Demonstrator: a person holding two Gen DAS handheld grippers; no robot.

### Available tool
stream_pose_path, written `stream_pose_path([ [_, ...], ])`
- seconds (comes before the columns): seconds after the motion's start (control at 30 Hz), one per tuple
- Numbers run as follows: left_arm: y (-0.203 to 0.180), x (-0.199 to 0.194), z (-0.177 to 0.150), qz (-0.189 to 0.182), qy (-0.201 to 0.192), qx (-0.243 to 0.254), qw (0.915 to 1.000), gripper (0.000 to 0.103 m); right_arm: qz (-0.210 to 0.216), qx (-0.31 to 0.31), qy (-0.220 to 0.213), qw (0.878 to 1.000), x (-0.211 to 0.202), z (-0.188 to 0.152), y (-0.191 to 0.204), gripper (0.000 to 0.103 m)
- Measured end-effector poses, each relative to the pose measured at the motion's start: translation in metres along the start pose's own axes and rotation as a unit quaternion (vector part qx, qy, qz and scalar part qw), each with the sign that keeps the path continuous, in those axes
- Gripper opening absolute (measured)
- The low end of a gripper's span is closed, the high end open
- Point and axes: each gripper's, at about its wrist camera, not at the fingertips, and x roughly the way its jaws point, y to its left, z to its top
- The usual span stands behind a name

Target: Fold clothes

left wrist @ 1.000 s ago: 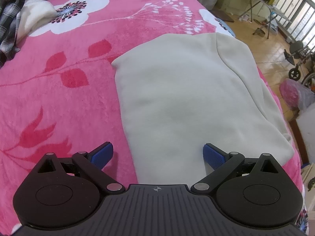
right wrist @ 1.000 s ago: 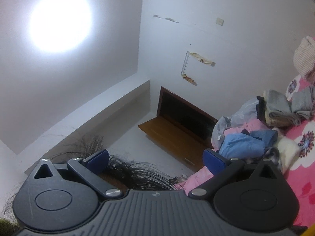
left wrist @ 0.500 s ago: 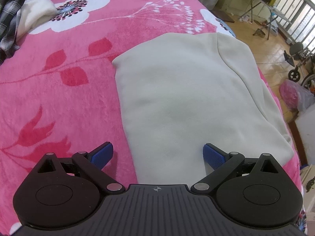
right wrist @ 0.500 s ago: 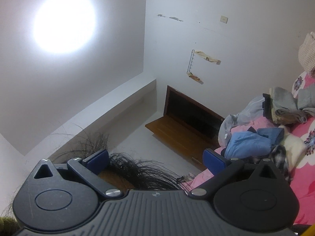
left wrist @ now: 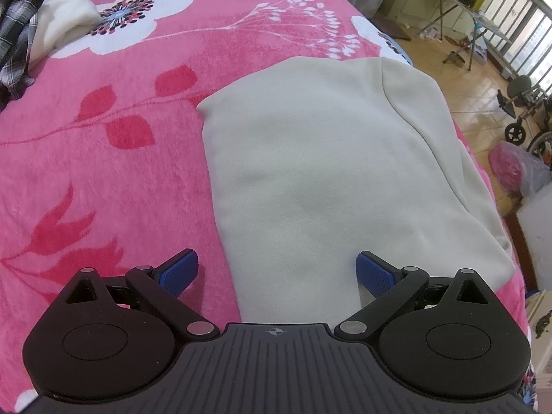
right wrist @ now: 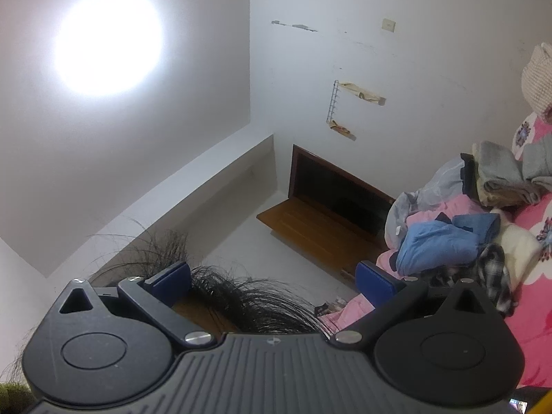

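Right tongs (right wrist: 274, 274) swung a bit toward the clothes pile (right wrist: 448, 238); both tongs gape wide, empty. Left tongs (left wrist: 277, 270) hover over the cream sweatshirt (left wrist: 321, 172), flat on the pink bed (left wrist: 103, 158).

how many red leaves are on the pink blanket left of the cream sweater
3. On the pink floral blanket, one oval red leaf lies nearest the cream fleece sweater, one farther left, one below them. None looks hidden.

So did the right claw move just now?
Yes. The right claw turned a little: the door and the clothes pile sit further right and lower in its view than a second ago. It's open, pointing at the wall.
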Motion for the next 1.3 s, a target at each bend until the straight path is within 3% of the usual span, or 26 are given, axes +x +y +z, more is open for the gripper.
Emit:
stream_pose_path([
  [0.13, 0.000, 0.000, 0.000, -0.001, -0.001, 0.000, 1.0000, 0.099, 0.007, 0.011, 0.009, 1.000, 0.001, -0.001, -0.005, 0.103],
  [0.23, 0.001, 0.000, -0.001, -0.003, -0.002, 0.002, 1.0000, 0.099, -0.018, -0.011, 0.009, 1.000, 0.000, 0.000, -0.007, 0.103],
  [0.3, 0.002, 0.000, -0.002, -0.004, -0.004, 0.003, 1.0000, 0.099, -0.078, -0.046, 0.002, 0.996, -0.003, 0.007, -0.016, 0.103],
  [0.37, 0.001, -0.001, -0.003, -0.004, -0.008, 0.007, 0.9999, 0.099, -0.178, -0.085, 0.016, 0.980, 0.004, 0.016, -0.035, 0.103],
  [0.43, -0.001, -0.001, -0.006, -0.008, -0.012, 0.012, 0.9998, 0.099, -0.295, -0.117, 0.094, 0.944, 0.029, 0.020, -0.069, 0.103],
  [0.47, -0.001, 0.000, -0.007, -0.013, -0.012, 0.013, 0.9998, 0.099, -0.348, -0.131, 0.142, 0.917, 0.044, 0.019, -0.089, 0.103],
  [0.53, -0.003, 0.001, -0.012, -0.023, -0.013, 0.017, 0.9995, 0.099, -0.425, -0.161, 0.241, 0.858, 0.078, 0.004, -0.133, 0.102],
  [0.6, -0.005, 0.002, -0.015, -0.033, -0.013, 0.019, 0.9992, 0.099, -0.472, -0.197, 0.335, 0.791, 0.113, -0.017, -0.175, 0.095],
  [0.63, -0.005, 0.003, -0.017, -0.039, -0.014, 0.018, 0.9990, 0.099, -0.485, -0.213, 0.374, 0.762, 0.128, -0.027, -0.195, 0.092],
  [0.73, -0.001, 0.006, -0.020, -0.058, -0.012, 0.008, 0.9982, 0.099, -0.489, -0.252, 0.458, 0.698, 0.161, -0.049, -0.246, 0.084],
  [0.9, 0.010, 0.013, -0.021, -0.087, -0.004, -0.018, 0.9960, 0.100, -0.471, -0.317, 0.556, 0.608, 0.191, -0.093, -0.290, 0.069],
  [1.03, 0.012, 0.015, -0.021, -0.095, -0.007, -0.014, 0.9954, 0.101, -0.477, -0.331, 0.592, 0.559, 0.190, -0.112, -0.308, 0.036],
  [1.07, 0.012, 0.015, -0.021, -0.096, -0.007, -0.013, 0.9952, 0.101, -0.480, -0.334, 0.594, 0.553, 0.186, -0.112, -0.311, 0.025],
  [1.1, 0.012, 0.016, -0.021, -0.098, -0.007, -0.013, 0.9951, 0.102, -0.482, -0.330, 0.590, 0.557, 0.182, -0.109, -0.312, 0.023],
  [1.17, 0.012, 0.016, -0.021, -0.099, -0.007, -0.012, 0.9950, 0.103, -0.487, -0.322, 0.584, 0.564, 0.175, -0.103, -0.312, 0.006],
  [1.2, 0.012, 0.016, -0.020, -0.099, -0.007, -0.012, 0.9950, 0.103, -0.495, -0.304, 0.574, 0.578, 0.170, -0.097, -0.313, 0.006],
  [1.3, 0.012, 0.016, -0.020, -0.099, -0.007, -0.011, 0.9950, 0.103, -0.534, -0.179, 0.505, 0.654, 0.150, -0.061, -0.318, 0.003],
])
